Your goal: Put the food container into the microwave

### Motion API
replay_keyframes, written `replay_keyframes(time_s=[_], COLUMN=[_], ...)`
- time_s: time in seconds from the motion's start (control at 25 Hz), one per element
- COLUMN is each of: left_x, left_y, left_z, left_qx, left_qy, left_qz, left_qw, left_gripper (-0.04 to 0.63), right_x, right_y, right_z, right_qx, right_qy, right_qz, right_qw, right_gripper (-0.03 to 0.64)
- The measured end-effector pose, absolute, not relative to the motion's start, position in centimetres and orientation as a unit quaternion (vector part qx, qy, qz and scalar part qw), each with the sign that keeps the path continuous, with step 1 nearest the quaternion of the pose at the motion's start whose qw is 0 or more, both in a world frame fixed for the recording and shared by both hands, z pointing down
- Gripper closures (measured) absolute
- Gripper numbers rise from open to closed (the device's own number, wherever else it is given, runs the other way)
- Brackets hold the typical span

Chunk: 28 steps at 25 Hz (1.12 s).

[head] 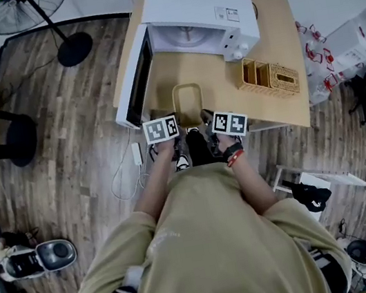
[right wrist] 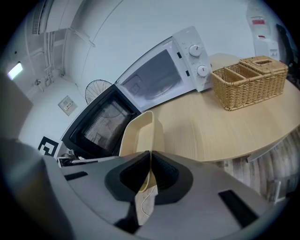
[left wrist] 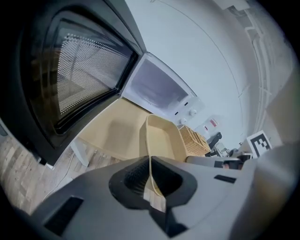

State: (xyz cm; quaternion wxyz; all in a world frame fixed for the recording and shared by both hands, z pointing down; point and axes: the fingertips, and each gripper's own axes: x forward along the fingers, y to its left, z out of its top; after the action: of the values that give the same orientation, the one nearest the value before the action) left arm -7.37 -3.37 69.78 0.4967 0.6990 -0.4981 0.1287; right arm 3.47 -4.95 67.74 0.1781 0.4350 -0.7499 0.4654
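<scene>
A cream, empty food container (head: 188,101) hangs over the near edge of the wooden table, in front of the white microwave (head: 195,15), whose door (head: 136,80) stands open to the left. My left gripper (head: 167,138) is shut on the container's left rim (left wrist: 149,154). My right gripper (head: 217,133) is shut on its right rim (right wrist: 149,140). In the left gripper view the microwave cavity (left wrist: 157,89) shows beyond the container (left wrist: 161,136). The right gripper view has the container (right wrist: 138,133) between the jaws and the microwave (right wrist: 161,72) behind.
A wicker basket (head: 269,76) stands on the table right of the microwave, also seen as the basket (right wrist: 248,79) in the right gripper view. The dark door (left wrist: 70,75) fills the left of the left gripper view. A fan stand (head: 71,46) is on the wooden floor.
</scene>
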Motion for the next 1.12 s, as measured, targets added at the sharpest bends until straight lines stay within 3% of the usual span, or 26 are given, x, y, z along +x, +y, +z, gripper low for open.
replay_keyframes(time_s=[1.12], left_x=[-7.3], left_y=[-21.1], left_z=[68.4], left_qx=[0.713], left_qy=[-0.499], left_qz=[0.138], left_qw=[0.472], left_gripper=[0.563], right_x=[3.8], right_y=[-21.7], right_z=[66.6], right_qx=[0.448], right_qy=[-0.747], right_qz=[0.475], right_qw=[0.127], right_gripper=[0.58])
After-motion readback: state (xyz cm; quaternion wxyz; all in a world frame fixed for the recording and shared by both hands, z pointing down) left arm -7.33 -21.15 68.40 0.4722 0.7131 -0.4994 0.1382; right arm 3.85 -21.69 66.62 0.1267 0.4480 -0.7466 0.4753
